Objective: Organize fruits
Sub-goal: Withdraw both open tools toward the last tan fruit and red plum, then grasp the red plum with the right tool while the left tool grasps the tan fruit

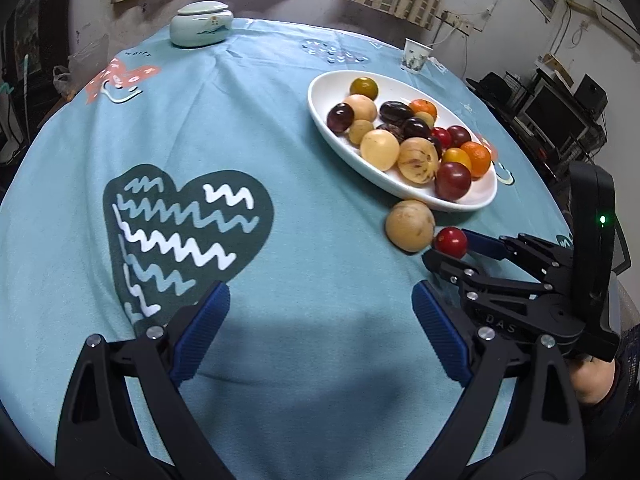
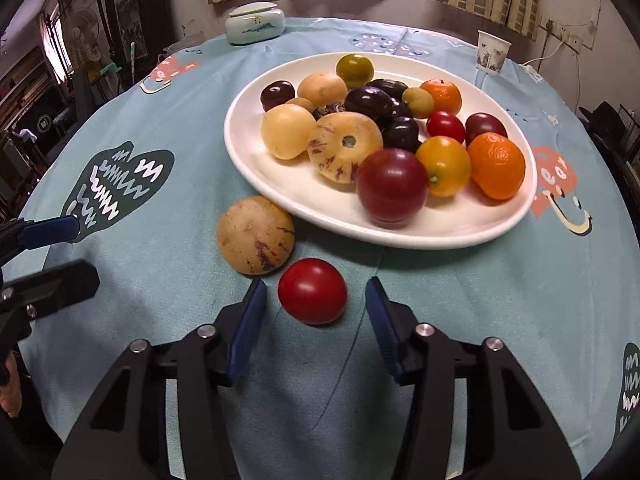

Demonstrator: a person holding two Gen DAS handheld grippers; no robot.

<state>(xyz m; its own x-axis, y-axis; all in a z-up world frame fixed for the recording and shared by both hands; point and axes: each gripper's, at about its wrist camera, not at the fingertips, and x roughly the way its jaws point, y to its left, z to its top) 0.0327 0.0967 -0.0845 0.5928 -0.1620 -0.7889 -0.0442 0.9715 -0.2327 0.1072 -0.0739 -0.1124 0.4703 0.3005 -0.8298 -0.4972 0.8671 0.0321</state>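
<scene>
A white oval plate (image 2: 400, 236) (image 1: 400, 190) holds several fruits: plums, oranges, tomatoes and pale melons. A tan speckled fruit (image 2: 256, 235) (image 1: 410, 225) lies on the cloth beside the plate's near rim. A small red tomato (image 2: 312, 291) (image 1: 451, 241) lies next to it. My right gripper (image 2: 316, 294) is open, its blue pads either side of the tomato, not touching it. It also shows in the left wrist view (image 1: 454, 246). My left gripper (image 1: 320, 300) is open and empty over bare cloth, left of the fruits.
The round table has a teal cloth (image 1: 280, 120) with heart prints. A pale green lidded jar (image 1: 201, 24) (image 2: 255, 23) stands at the far edge. A paper cup (image 1: 416, 56) (image 2: 493, 53) stands at the far right. Shelves and monitors stand beyond the table.
</scene>
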